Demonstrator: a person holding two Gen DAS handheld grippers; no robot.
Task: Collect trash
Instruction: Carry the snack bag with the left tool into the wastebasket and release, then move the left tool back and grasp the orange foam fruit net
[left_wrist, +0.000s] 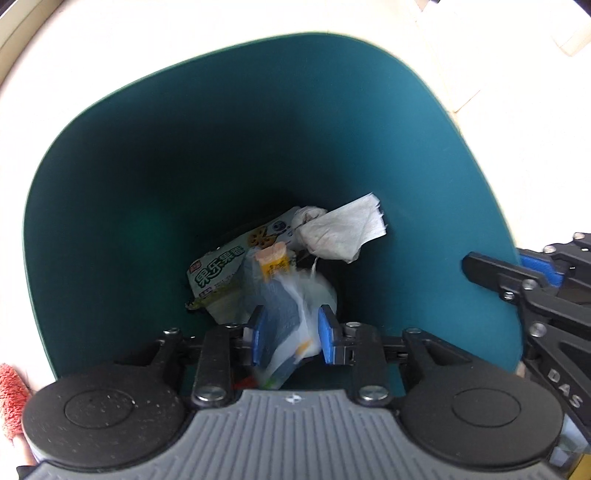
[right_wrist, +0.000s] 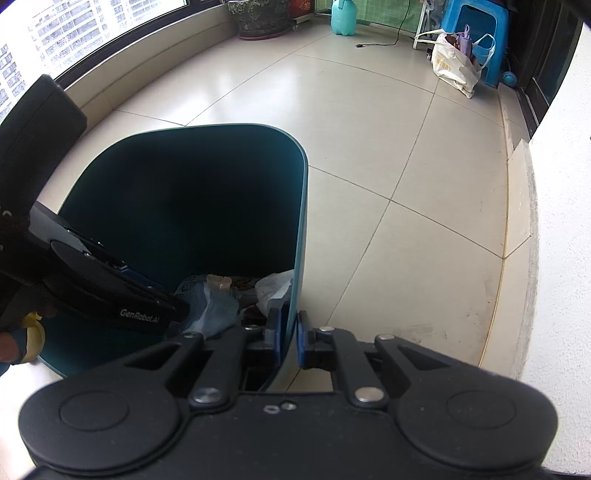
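Note:
A teal bin (left_wrist: 147, 184) fills the left wrist view. My left gripper (left_wrist: 291, 334) hangs over its opening with its jaws apart. A clear plastic wrapper with a yellow label (left_wrist: 284, 295) lies blurred between the blue pads, not pinched. In the bin lie a green snack packet (left_wrist: 218, 273) and crumpled white tissue (left_wrist: 343, 229). My right gripper (right_wrist: 291, 338) is shut on the bin's right wall (right_wrist: 301, 221), one pad inside and one outside. The left gripper shows in the right wrist view (right_wrist: 147, 314), over the trash.
The bin stands on a beige tiled floor (right_wrist: 388, 147). Far off are a plant pot (right_wrist: 258, 18), a teal watering jug (right_wrist: 343, 16), a white bag (right_wrist: 454, 66) and a blue stool (right_wrist: 476, 33). A white wall (right_wrist: 561, 221) runs along the right.

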